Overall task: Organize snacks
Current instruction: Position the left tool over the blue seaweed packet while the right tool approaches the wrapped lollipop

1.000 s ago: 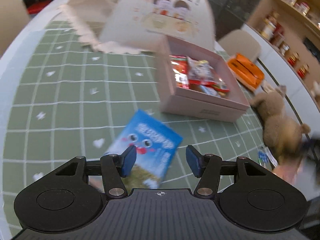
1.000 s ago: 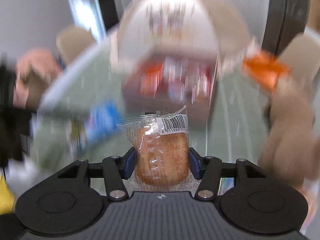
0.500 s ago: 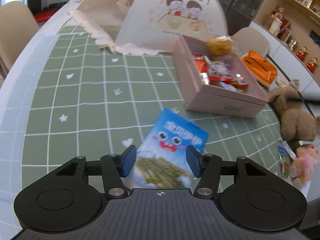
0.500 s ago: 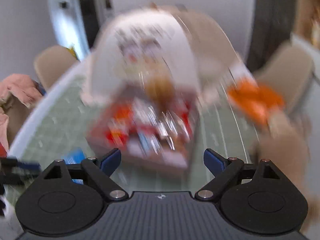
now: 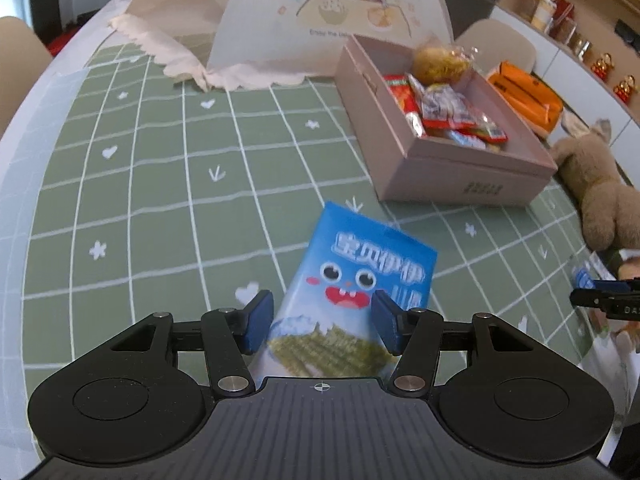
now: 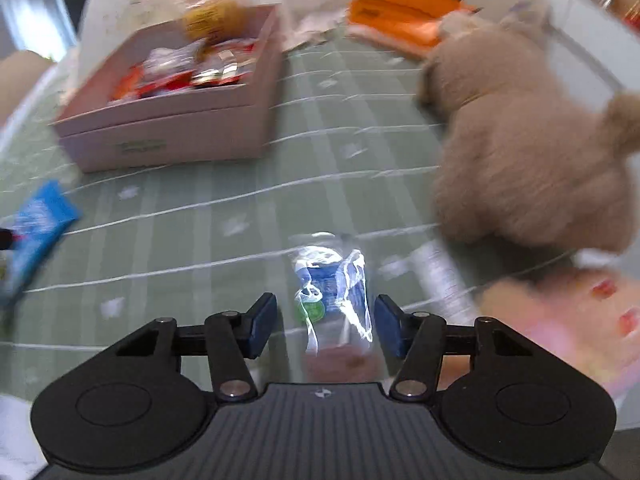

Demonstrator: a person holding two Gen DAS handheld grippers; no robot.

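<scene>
A blue snack packet (image 5: 360, 272) with a cartoon face lies flat on the green checked tablecloth (image 5: 160, 200). My left gripper (image 5: 323, 320) hangs just over its near half with the jaws closing a little; the pads straddle the packet without pressing it. In the right wrist view a small clear-wrapped snack (image 6: 334, 288) with a blue and green label lies between the fingers of my right gripper (image 6: 324, 328). Those jaws are closing, with a gap still showing on the left side. The open pink box (image 5: 460, 168) (image 6: 168, 120) holds several snacks, a wrapped bun (image 5: 440, 62) among them.
A brown plush toy (image 6: 520, 152) (image 5: 600, 200) lies right of the box. Behind it is an orange pouch (image 6: 404, 12) (image 5: 524, 96). A cartoon-printed food cover (image 5: 340, 20) stands at the back. A pale strip packet (image 6: 440, 276) and a blurred pink thing (image 6: 568, 320) lie near my right gripper.
My right gripper let go of the wrapped bun, which now lies in the box, opened wide, then sank over the clear-wrapped snack and narrowed. My left gripper came down closer to the blue packet.
</scene>
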